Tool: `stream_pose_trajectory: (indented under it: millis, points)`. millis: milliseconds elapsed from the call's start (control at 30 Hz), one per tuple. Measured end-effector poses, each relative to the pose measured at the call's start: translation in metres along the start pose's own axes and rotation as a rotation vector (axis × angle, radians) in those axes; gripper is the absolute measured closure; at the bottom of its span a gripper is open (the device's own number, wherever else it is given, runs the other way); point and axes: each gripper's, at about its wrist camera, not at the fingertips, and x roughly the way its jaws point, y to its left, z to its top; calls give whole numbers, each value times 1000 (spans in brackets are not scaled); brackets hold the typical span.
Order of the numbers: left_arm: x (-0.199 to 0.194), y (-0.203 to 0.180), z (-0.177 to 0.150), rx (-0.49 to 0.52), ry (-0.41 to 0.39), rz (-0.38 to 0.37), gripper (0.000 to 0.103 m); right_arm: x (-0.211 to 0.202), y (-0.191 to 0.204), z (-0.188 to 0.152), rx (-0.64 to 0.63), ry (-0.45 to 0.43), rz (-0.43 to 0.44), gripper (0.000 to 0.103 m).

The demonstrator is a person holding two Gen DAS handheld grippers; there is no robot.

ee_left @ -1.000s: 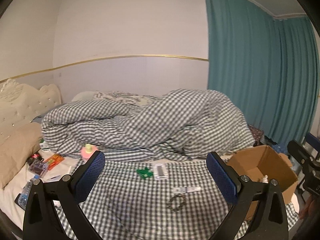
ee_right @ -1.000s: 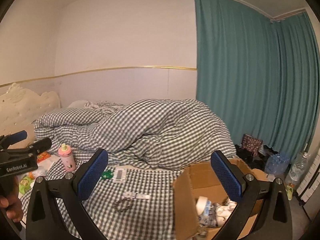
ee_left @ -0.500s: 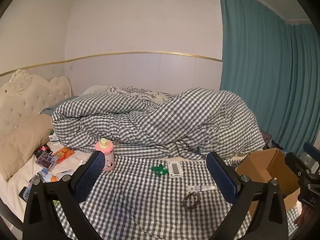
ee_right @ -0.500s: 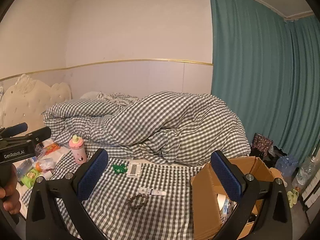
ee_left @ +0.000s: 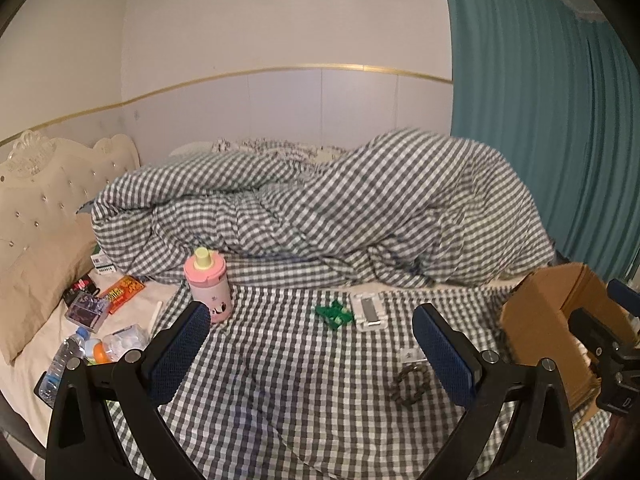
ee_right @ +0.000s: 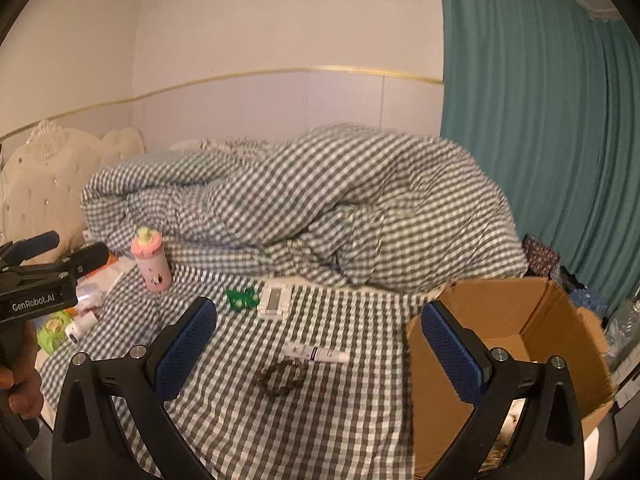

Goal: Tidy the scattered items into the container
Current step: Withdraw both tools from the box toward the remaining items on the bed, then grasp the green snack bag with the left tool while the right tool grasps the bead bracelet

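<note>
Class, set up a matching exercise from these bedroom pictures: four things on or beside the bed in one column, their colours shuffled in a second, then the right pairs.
Things:
1. plastic bottle with yellow cap
2. small toy on the checked cloth
3. open cardboard box
4. flat rectangular case

Colours:
A. brown
B. white
C. pink
D. green

Pairs: 1-C, 2-D, 3-A, 4-B

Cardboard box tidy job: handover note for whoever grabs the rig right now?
Left gripper: open, empty, hovering over the checked sheet.
Right gripper: open, empty, beside the cardboard box.
Box stands at the bed's right edge; a few items show inside, too dim to name.
Left on the sheet: pink bottle, upright; green toy; white flat device; white tube; dark bracelet.
More clutter lies near the pillow.
</note>
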Motion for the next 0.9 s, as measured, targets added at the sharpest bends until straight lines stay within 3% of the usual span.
stream_pose_trajectory:
  millis: [467, 900]
  points:
    - [103, 9, -26, 1, 134, -4, 0, 112, 0, -31, -27, 181, 13, 0]
    - [175, 28, -54, -6, 228, 19, 0, 212, 45, -36, -143, 259, 138, 0]
